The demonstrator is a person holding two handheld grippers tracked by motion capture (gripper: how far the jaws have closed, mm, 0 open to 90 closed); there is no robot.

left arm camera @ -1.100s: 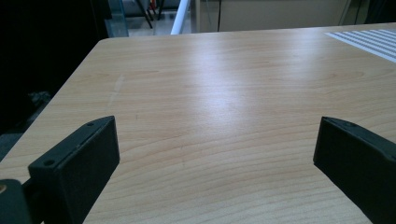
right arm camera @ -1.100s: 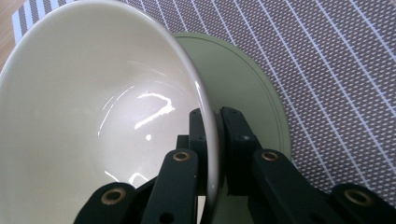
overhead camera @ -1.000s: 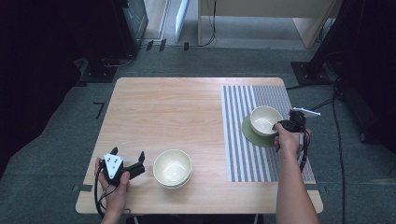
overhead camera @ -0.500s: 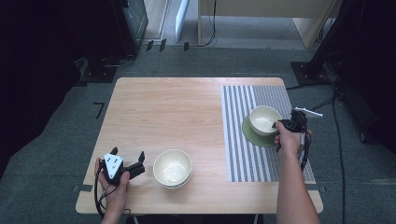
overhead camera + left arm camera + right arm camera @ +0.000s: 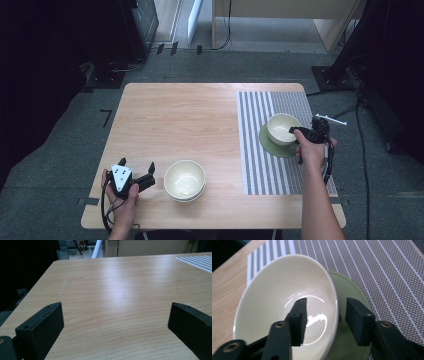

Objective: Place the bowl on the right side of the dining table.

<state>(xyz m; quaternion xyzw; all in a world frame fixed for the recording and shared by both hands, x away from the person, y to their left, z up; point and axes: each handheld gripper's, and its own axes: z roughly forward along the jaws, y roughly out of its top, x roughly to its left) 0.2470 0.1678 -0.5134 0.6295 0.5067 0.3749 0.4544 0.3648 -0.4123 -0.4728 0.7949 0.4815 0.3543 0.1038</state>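
Note:
A cream bowl (image 5: 283, 128) sits on a green plate (image 5: 272, 146) on the striped mat at the table's right. My right gripper (image 5: 295, 131) is at the bowl's right rim. In the right gripper view one jaw is inside the bowl (image 5: 274, 295) and the other outside, over the plate (image 5: 352, 290). The jaws have just been opening, and the rim stands between them with a gap on each side. My left gripper (image 5: 136, 163) rests near the front left edge, open, with bare wood between its jaws (image 5: 115, 312).
A second cream bowl (image 5: 184, 180), seemingly stacked on another, stands near the front edge just right of the left gripper. The striped mat (image 5: 260, 165) covers the right third of the wooden table (image 5: 190, 120). Dark floor and cables surround the table.
Both hands and both bowls keep their places in the high view; no shift is visible there.

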